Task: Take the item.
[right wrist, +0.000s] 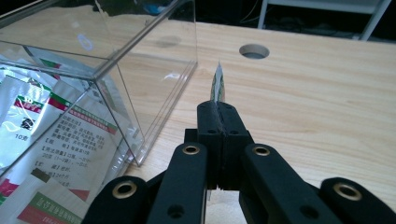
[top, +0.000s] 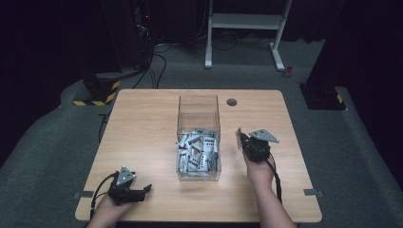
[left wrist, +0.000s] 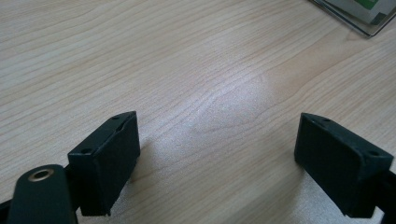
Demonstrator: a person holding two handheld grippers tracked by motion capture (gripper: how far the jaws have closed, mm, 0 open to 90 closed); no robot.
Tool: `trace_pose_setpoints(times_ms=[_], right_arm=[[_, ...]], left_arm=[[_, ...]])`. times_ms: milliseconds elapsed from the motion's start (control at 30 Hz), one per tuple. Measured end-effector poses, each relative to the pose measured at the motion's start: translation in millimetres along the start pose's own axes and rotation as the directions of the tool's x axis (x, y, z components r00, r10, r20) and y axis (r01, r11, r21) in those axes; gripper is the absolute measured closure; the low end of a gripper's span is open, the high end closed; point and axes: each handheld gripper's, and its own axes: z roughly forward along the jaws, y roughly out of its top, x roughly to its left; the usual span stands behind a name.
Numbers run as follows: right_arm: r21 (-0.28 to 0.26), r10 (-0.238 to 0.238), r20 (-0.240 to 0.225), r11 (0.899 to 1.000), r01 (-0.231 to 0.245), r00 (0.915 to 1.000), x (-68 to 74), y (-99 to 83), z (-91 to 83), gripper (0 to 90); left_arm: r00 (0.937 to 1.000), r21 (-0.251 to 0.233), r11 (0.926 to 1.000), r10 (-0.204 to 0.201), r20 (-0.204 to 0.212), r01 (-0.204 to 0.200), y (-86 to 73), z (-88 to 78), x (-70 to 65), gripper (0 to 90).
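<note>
While right tongs [right wrist: 218, 109] pinch packet [right wrist: 217, 84] on edge, box [top: 198, 102] sits at nine o'clock, near. Left tongs [left wrist: 217, 158] wide apart, holding nothing, farther off.

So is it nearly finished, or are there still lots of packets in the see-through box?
Not nearly. In hand: the right gripper is shut on one thin white sachet, held edge-up over the light wooden table, beside the clear plastic box. No sachets lie on the table yet, so little looks done. Left: a heap of white sachets sits in the box. The left gripper rests open, holding nothing.
</note>
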Motion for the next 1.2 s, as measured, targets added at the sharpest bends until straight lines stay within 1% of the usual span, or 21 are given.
trace_pose_setpoints(times_ms=[33, 133, 267, 333, 433, 567, 633, 667, 733, 800, 833, 867, 900, 1000, 1067, 1167, 1200], right_arm=[[0.009, 0.007, -0.002, 1.000, -0.007, 1.0000, -0.8, -2.5, 3.2, 90.0], [0.011, 0.009, 0.002, 1.000, -0.009, 1.0000, -1.6, -4.5, 4.9, 90.0], [0.028, 0.018, 0.011, 0.999, -0.018, 0.9998, -4.9, -8.1, 7.1, 90.0], [0.041, 0.015, 0.025, 0.999, -0.016, 0.9996, -9.3, -10.5, 9.2, 89.7], [0.039, 0.018, 0.032, 0.999, -0.019, 0.9993, -12.4, -11.7, 9.4, 89.5], [0.047, -0.003, 0.064, 0.999, 0.000, 0.9979, -18.2, -12.8, 10.3, 88.8], [0.051, -0.001, 0.073, 0.999, -0.003, 0.9973, -19.3, -13.6, 10.6, 88.4], [0.053, -0.009, 0.080, 0.999, 0.005, 0.9967, -21.6, -14.5, 11.2, 88.1], [0.070, -0.008, 0.105, 0.998, 0.001, 0.9944, -28.1, -18.0, 12.5, 88.0], [0.084, -0.009, 0.114, 0.996, 0.000, 0.9935, -32.5, -20.3, 13.8, 87.4], [0.084, -0.009, 0.114, 0.996, 0.000, 0.9935, -32.5, -20.3, 13.8, 87.4], [0.095, -0.010, 0.122, 0.995, -0.002, 0.9925, -36.2, -22.9, 14.2, 86.9], [0.095, -0.010, 0.122, 0.995, -0.002, 0.9925, -36.2, -22.9, 14.2, 86.9], [0.115, -0.013, 0.140, 0.993, -0.003, 0.9901, -42.7, -28.0, 15.8, 85.2], [0.120, -0.006, 0.144, 0.993, -0.011, 0.9896, -44.0, -29.4, 16.2, 84.8], [0.138, -0.001, 0.157, 0.990, -0.021, 0.9877, -50.0, -35.1, 18.3, 83.6], [0.141, -0.006, 0.159, 0.990, -0.017, 0.9873, -51.2, -36.5, 18.9, 83.2]], left_arm=[[1.0000, 0.000, 1.0000, -0.004, 0.002, 0.004, -0.1, 0.1, -0.2, 14.4], [1.0000, -0.001, 1.0000, -0.003, 0.003, 0.003, -0.1, 0.1, -0.2, 14.4], [1.0000, -0.001, 1.0000, -0.006, 0.004, 0.006, 0.0, 0.2, -0.3, 14.4], [1.0000, -0.001, 1.0000, -0.006, 0.004, 0.006, 0.0, 0.3, -0.3, 14.4], [1.0000, -0.001, 1.0000, -0.008, 0.005, 0.008, 0.0, 0.4, -0.5, 14.3], [1.0000, -0.001, 1.0000, -0.006, 0.004, 0.006, 0.2, 0.5, -0.4, 14.3], [1.0000, -0.001, 1.0000, -0.006, 0.004, 0.006, 0.2, 0.5, -0.4, 14.3], [1.0000, -0.001, 1.0000, -0.006, 0.004, 0.006, 0.2, 0.5, -0.4, 14.3], [1.0000, 0.000, 1.0000, -0.006, 0.004, 0.006, 0.2, 0.5, -0.4, 14.3], [1.0000, -0.001, 1.0000, -0.006, 0.004, 0.006, 0.2, 0.5, -0.4, 14.3], [1.0000, -0.001, 1.0000, -0.006, 0.004, 0.006, 0.2, 0.5, -0.4, 14.3], [1.0000, -0.001, 1.0000, -0.006, 0.004, 0.006, 0.2, 0.6, -0.5, 14.3], [1.0000, -0.001, 1.0000, -0.006, 0.004, 0.006, 0.2, 0.5, -0.5, 14.3], [1.0000, -0.001, 1.0000, -0.006, 0.004, 0.006, 0.2, 0.5, -0.5, 14.3], [1.0000, -0.001, 1.0000, -0.006, 0.003, 0.006, 0.2, 0.5, -0.5, 14.3], [1.0000, -0.001, 1.0000, -0.007, 0.003, 0.007, 0.2, 0.6, -0.6, 14.3], [1.0000, -0.001, 1.0000, -0.007, 0.003, 0.007, 0.2, 0.6, -0.6, 14.3]])
